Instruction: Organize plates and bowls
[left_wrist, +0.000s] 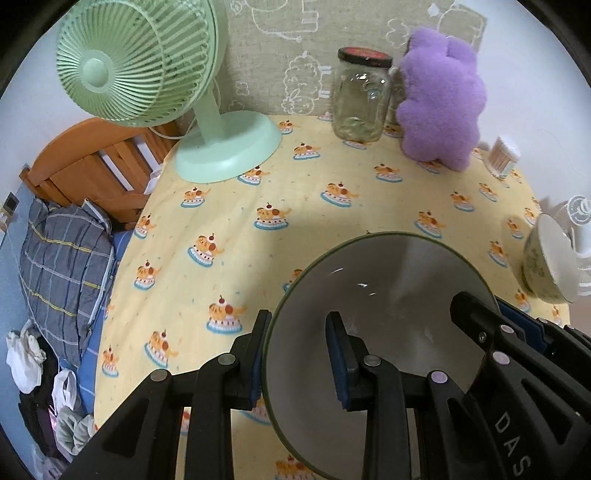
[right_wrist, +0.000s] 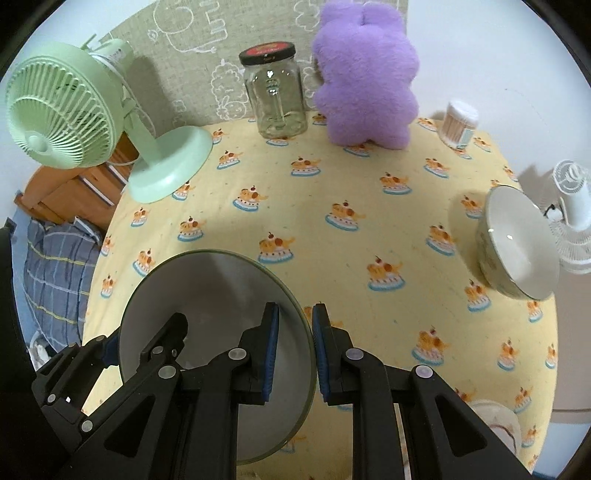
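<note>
A: Nearest the lens, left view: left gripper (left_wrist: 297, 354), blue pads clenched on the near rim of the large bowl (left_wrist: 384, 280), one finger outside the wall, one inside.

B: Same bowl (right_wrist: 207, 295) in the right view: right gripper (right_wrist: 293, 354) clamped on the opposite rim, one pad against the white inner wall, the other outside the dark green edge.

A: Held between both tools, tilted, above the yellow cake-print tablecloth (left_wrist: 295, 192). Whether clear of the cloth or touching it: cannot tell.

B: Right gripper's black frame (left_wrist: 517, 354) visible across the bowl in the left view; left gripper's frame (right_wrist: 122, 369) likewise in the right view.

A: Outward, to the right: small patterned bowl (right_wrist: 517, 243), white inside, resting on the cloth near the table's edge, well apart from the held bowl.

B: At the lower right edge, partly hidden behind the finger: a pale dish (right_wrist: 498, 421).

A: Far side, by the wall: green desk fan (left_wrist: 147, 74), lidded glass jar (left_wrist: 362, 96), purple plush toy (left_wrist: 439, 99), container of cotton swabs (left_wrist: 504, 153).

B: Beyond the small bowl: white fan (right_wrist: 574, 206). Off the table's left side: wooden bed frame (left_wrist: 92, 166), plaid pillow (left_wrist: 62, 266).
</note>
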